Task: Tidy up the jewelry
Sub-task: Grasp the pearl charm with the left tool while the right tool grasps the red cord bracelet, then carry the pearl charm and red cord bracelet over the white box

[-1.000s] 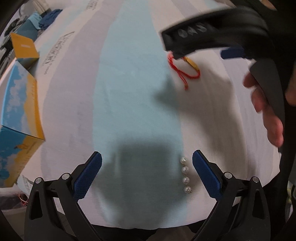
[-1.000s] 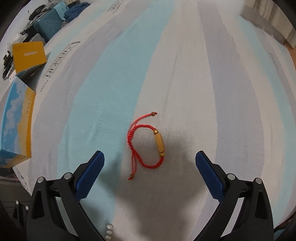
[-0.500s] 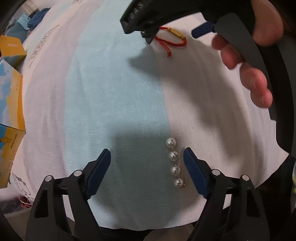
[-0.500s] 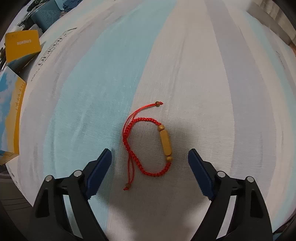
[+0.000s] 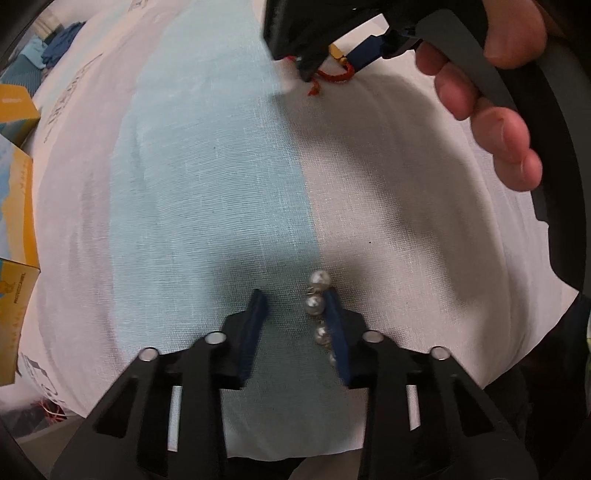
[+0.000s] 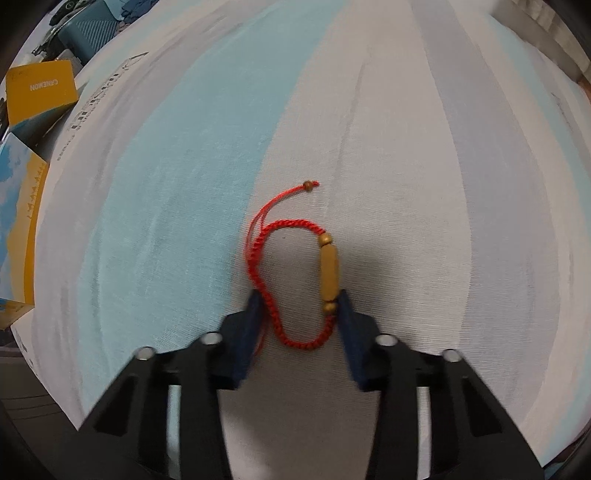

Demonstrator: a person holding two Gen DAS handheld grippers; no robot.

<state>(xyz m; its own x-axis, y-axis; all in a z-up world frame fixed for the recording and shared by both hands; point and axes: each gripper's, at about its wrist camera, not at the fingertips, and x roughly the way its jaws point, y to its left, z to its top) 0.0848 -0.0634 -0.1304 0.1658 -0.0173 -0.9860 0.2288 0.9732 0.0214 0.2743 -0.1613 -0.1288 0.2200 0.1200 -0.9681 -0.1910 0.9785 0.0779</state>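
Note:
A short string of pearls lies on the striped cloth. My left gripper is low over it, partly closed, with the pearls against the inner face of its right finger. A red braided bracelet with a gold tube bead lies on the cloth in the right wrist view. My right gripper is down over it, partly closed, with the near end of the bracelet between its fingers. The bracelet and the right gripper also show at the top of the left wrist view.
Yellow and blue boxes stand at the left edge of the cloth, also seen in the left wrist view. A teal case and dark items lie at the far left. The cloth's near edge drops off below the grippers.
Both grippers have moved down and forward over their pieces and their jaws have narrowed a lot. The pearls and the bracelet now sit between the fingers.

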